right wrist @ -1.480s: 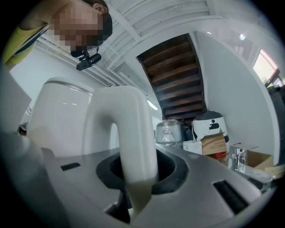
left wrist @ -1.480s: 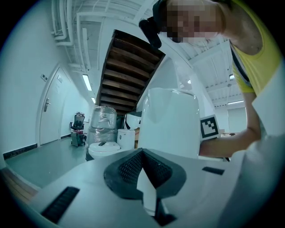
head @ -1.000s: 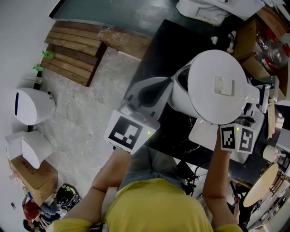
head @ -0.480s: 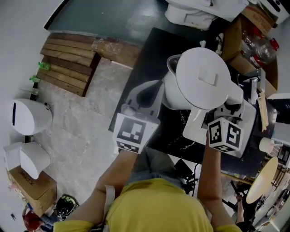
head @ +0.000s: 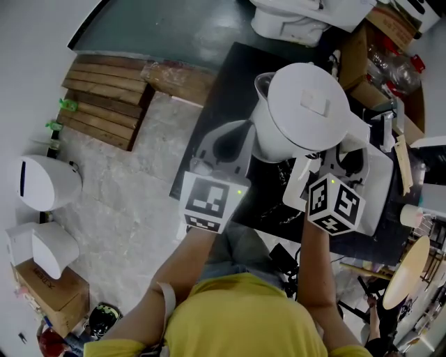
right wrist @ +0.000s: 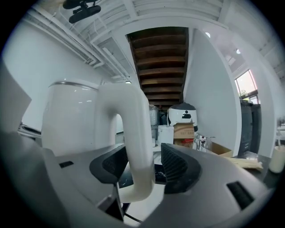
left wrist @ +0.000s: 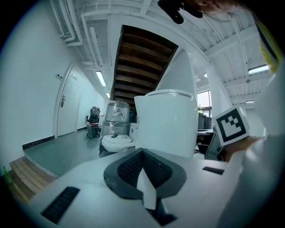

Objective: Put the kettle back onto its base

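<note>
The white kettle [head: 306,111] stands upright on the black table [head: 230,77]; its own body hides what is under it. My right gripper [head: 336,159] is just behind the kettle, open, with the curved white handle [right wrist: 133,142] standing loose between its jaws. In the right gripper view there is a gap between the handle and the right pad [right wrist: 176,167]. My left gripper [head: 237,139] is shut and empty beside the kettle's left flank, tips close to the wall. The left gripper view has the kettle [left wrist: 167,122] straight ahead of the left gripper [left wrist: 143,167].
A cardboard box with bottles [head: 390,49] sits at the table's far right. White appliances [head: 300,17] stand at the far edge. On the floor to the left lie a wooden pallet [head: 104,87] and a white bin [head: 42,181].
The kettle has shifted up and left in the head view. The right jaws have opened off its handle and the right hand has turned. The left gripper has barely moved.
</note>
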Demonstrator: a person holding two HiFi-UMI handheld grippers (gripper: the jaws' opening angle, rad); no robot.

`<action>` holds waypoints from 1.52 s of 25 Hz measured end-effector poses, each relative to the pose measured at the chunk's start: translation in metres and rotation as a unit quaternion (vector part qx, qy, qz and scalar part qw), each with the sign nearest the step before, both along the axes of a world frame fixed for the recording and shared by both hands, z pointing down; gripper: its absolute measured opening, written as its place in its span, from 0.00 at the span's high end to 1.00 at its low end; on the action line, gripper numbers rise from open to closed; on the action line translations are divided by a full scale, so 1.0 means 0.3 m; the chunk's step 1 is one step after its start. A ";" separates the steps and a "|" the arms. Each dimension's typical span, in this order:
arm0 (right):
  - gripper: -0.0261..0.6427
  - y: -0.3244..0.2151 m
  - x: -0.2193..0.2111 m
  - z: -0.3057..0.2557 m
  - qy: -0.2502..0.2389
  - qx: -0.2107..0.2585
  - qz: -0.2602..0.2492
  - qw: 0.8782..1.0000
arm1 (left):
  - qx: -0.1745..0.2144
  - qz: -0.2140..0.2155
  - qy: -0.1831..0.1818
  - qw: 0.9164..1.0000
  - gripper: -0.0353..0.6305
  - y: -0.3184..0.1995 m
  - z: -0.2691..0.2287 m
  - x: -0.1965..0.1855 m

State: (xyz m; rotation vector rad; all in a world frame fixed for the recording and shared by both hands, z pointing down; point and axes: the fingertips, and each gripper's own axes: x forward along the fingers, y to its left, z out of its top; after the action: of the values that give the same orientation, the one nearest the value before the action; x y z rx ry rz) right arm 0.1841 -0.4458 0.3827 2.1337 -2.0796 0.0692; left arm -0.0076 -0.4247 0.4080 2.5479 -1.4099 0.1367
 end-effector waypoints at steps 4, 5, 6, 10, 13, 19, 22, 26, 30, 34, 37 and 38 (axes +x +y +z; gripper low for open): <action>0.63 0.048 -0.015 -0.022 -0.004 0.006 -0.003 1.000 | 0.002 0.004 0.001 1.000 0.94 0.009 -0.004 0.001; 0.63 0.060 -0.019 -0.027 -0.005 0.007 -0.004 1.000 | 0.003 0.006 0.001 1.000 0.94 0.010 -0.007 0.002; 0.63 0.071 -0.023 -0.032 -0.004 0.007 -0.006 1.000 | 0.004 0.007 0.000 1.000 0.94 0.012 -0.011 0.003; 0.63 0.102 -0.034 -0.050 -0.002 0.011 -0.009 1.000 | 0.011 0.009 -0.003 1.000 0.94 0.025 -0.029 0.008; 0.63 0.122 -0.041 -0.066 -0.004 0.016 -0.009 1.000 | 0.015 0.012 -0.009 1.000 0.94 0.040 -0.042 0.016; 0.63 0.167 -0.055 -0.092 -0.011 0.023 -0.013 1.000 | 0.022 0.020 -0.020 0.999 0.94 0.073 -0.072 0.038; 0.63 0.191 -0.062 -0.109 -0.011 0.028 -0.018 0.999 | 0.025 0.023 -0.024 0.999 0.94 0.091 -0.085 0.049; 0.64 0.219 -0.057 -0.129 -0.012 0.033 -0.018 0.999 | 0.028 0.028 -0.027 0.999 0.94 0.110 -0.101 0.069; 0.67 0.239 -0.077 -0.143 -0.013 0.036 -0.027 0.999 | 0.032 0.033 -0.028 0.999 0.94 0.127 -0.118 0.081; 0.77 0.257 -0.122 -0.155 -0.013 0.036 -0.047 0.998 | 0.038 0.034 -0.028 0.998 0.94 0.148 -0.143 0.085; 0.87 0.275 -0.162 -0.172 -0.016 0.038 -0.069 0.997 | 0.042 0.037 -0.027 0.998 0.94 0.169 -0.160 0.087; 0.89 0.281 -0.175 -0.178 -0.018 0.039 -0.076 0.996 | 0.043 0.037 -0.027 0.998 0.94 0.176 -0.164 0.086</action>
State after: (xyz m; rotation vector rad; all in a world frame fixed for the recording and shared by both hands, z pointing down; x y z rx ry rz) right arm 0.1315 -0.3614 0.3291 2.0225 -2.2932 0.0082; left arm 0.0182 -0.3719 0.3588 2.6880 -1.3693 0.1613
